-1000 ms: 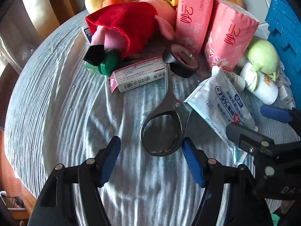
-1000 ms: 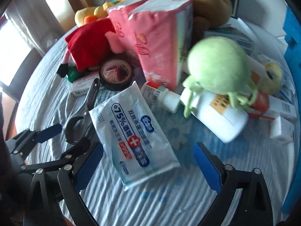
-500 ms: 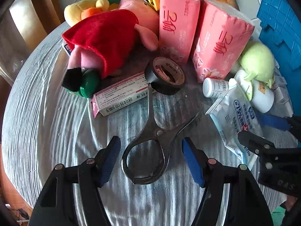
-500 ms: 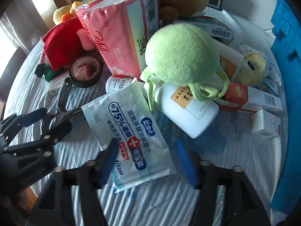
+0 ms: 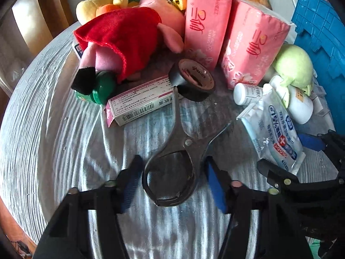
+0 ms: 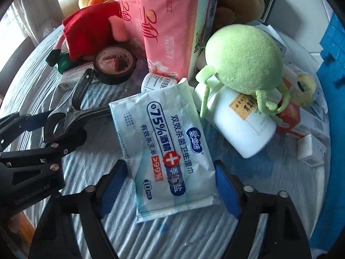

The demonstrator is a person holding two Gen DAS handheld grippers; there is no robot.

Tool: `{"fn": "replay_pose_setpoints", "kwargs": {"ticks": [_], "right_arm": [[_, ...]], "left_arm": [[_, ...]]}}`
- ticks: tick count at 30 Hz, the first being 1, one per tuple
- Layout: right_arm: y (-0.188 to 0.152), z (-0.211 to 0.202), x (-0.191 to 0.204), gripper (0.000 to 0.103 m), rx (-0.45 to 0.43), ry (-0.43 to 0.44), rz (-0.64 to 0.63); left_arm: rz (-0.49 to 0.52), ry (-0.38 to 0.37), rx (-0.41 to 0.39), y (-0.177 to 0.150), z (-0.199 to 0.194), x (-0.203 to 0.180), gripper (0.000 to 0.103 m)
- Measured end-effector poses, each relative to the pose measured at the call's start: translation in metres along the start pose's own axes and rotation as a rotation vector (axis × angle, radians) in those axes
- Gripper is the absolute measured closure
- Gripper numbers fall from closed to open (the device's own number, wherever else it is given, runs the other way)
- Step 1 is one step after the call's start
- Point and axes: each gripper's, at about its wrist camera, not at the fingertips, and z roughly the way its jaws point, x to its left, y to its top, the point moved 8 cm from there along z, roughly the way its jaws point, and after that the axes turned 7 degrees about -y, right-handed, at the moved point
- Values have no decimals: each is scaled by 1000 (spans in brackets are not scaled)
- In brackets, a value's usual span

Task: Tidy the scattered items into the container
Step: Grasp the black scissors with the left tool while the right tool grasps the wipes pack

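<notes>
**Around the clutter: cloth, wood and curtain**

The round counter [image 5: 43,142] wears a pale grey-white cloth with fine stripes, rumpled into soft ridges across its bare near half. Past its far left edge stand brown wooden uprights [image 5: 49,6] (chair back or door frame, hard to say). A sheer curtain [image 6: 32,13] hangs there, brightly backlit. Behind the far right edge lies a plain white surface [image 6: 301,10].
</notes>
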Motion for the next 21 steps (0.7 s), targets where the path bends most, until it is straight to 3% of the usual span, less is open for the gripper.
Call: {"fn": "replay_pose_setpoints", "kwargs": {"ticks": [5,12,21], "right_arm": [[-4,-10,-4,44,1,2,21],[-4,-42,-10,46,-46,9,31],[20,-114,-10,46,-181,-28,51]], "left_arm": [[-36,-7,-3,-4,-4,-2,55],[-53,-1,-61,0,-35,5,55],[-24,-2,-223,44,-95,22,55]]}}
